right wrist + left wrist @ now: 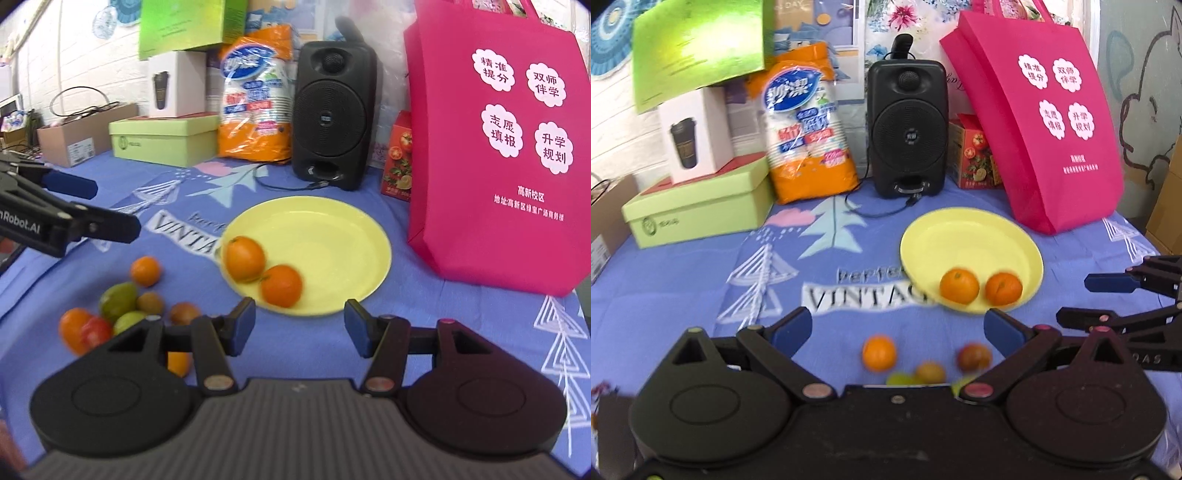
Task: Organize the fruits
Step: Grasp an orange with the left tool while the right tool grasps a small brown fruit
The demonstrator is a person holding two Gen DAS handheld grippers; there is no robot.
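A yellow plate (975, 236) (332, 236) lies on the blue printed cloth and holds two oranges (959, 286) (245, 258) near its front rim. Several loose fruits lie on the cloth in front of it: an orange (879, 352) (146, 271), green ones (118, 301), brownish ones (974, 357) and a red one (96, 329). My left gripper (897, 328) is open and empty above the loose fruits. My right gripper (299, 325) is open and empty just in front of the plate. Each gripper also shows at the edge of the other's view.
Along the back stand a green box (698, 210) with a white cup box (698, 136) on it, an orange bag of paper cups (809, 122), a black speaker (908, 125) with a cable, a red carton (975, 151) and a pink tote bag (1041, 122).
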